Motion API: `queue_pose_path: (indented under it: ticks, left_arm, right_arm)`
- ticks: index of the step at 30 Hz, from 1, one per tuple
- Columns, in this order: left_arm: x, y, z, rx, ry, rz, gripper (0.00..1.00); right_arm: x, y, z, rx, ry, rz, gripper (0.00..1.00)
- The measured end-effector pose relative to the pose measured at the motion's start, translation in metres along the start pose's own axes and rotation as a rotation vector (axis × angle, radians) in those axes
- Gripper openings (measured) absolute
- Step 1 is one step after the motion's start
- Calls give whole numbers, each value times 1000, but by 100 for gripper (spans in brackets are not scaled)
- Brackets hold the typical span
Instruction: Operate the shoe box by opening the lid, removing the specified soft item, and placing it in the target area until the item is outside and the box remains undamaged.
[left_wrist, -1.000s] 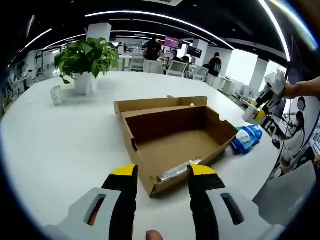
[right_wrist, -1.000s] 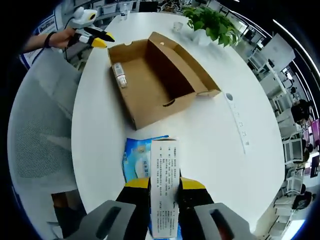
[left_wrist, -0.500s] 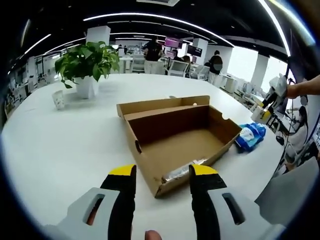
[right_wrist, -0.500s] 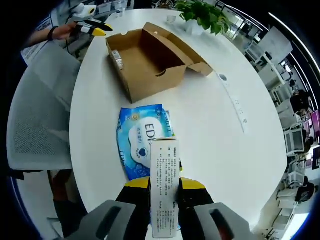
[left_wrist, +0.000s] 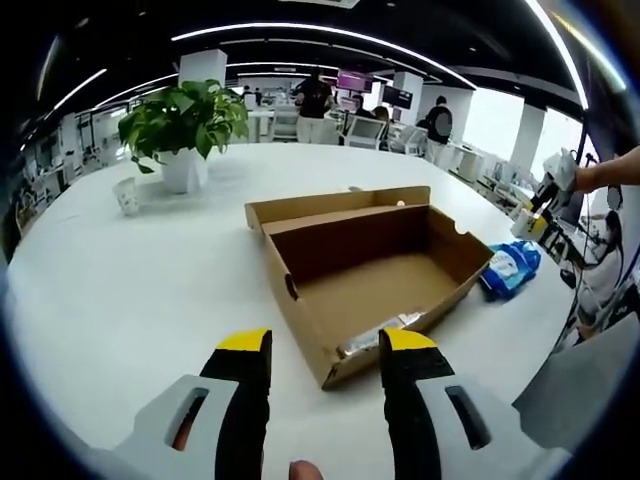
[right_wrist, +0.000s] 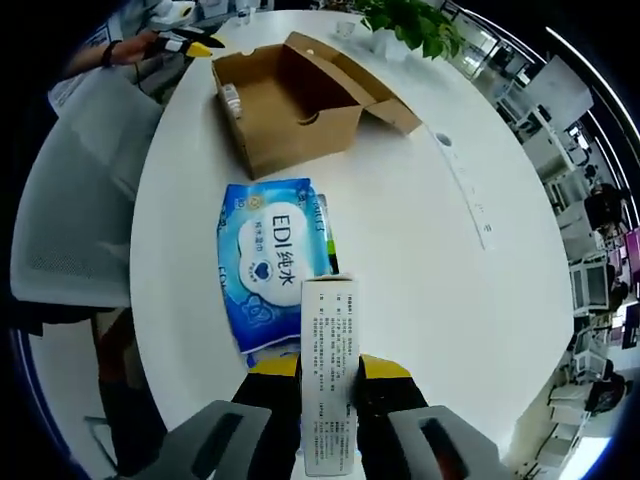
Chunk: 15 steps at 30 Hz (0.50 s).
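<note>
Right gripper (right_wrist: 328, 372): jaws clamped on a white printed carton (right_wrist: 329, 375), held above the surface (right_wrist: 430, 260). Blue wipes pack (right_wrist: 268, 262) is laid flat just beside the shoe box (right_wrist: 285, 100), outside it, so removal looks done. Left gripper (left_wrist: 323, 352): jaws parted, nothing held, aimed at the box's near corner. Box is open, lid folded back; a small wrapped item (left_wrist: 378, 334) is left inside. Potted plant (left_wrist: 185, 125) well beyond the box.
</note>
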<state>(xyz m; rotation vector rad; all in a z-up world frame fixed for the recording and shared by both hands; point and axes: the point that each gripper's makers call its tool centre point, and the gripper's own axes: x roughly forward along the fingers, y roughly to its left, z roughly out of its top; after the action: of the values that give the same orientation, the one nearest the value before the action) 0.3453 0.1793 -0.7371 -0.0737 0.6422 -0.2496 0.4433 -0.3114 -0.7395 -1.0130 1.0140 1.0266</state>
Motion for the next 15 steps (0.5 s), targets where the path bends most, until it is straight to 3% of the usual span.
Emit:
queue_pose_path:
  ticks: [15]
  left_arm:
    - [2, 12, -7, -14, 21, 39, 44]
  right_arm:
    - [10, -38, -6, -52, 33, -5, 16]
